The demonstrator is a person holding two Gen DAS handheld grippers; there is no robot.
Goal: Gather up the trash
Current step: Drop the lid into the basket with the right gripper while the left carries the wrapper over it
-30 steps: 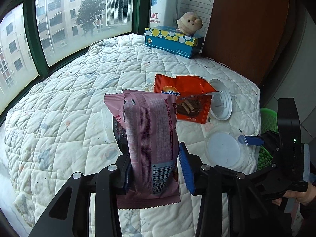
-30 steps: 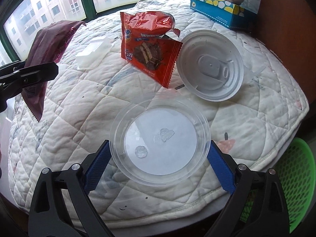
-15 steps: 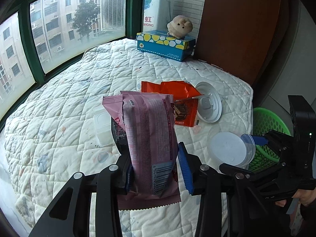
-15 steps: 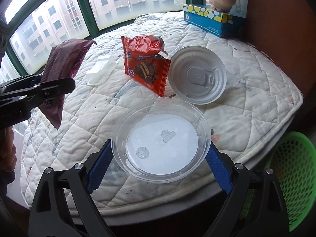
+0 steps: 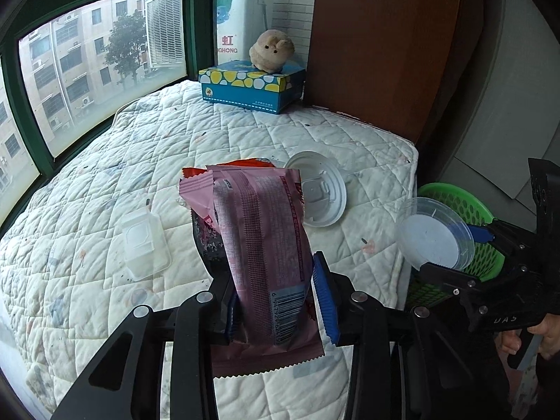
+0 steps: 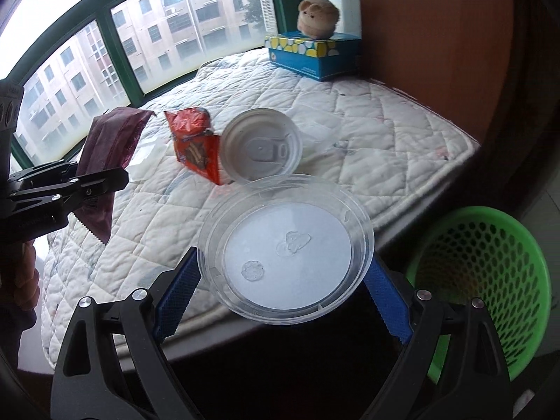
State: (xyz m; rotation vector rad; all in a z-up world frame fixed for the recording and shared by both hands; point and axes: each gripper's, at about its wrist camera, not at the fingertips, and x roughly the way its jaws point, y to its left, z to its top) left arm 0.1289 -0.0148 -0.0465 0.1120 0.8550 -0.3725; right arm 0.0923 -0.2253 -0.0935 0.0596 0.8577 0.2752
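Both grippers loaded beside the bed

The left gripper point(image 5: 280, 301), jaws just tightened, pinches a pink wrapper point(image 5: 259, 245); the right gripper point(image 6: 280, 290) clamps a clear lid point(image 6: 285, 252) past the bed's point(image 6: 367, 133) near edge, beside the green basket point(image 6: 490, 280). A red wrapper point(image 6: 196, 147), white lid point(image 6: 260, 147) and small tub point(image 5: 143, 241) lie mid-bed; a tissue box point(image 5: 252, 87) sits at the far corner.
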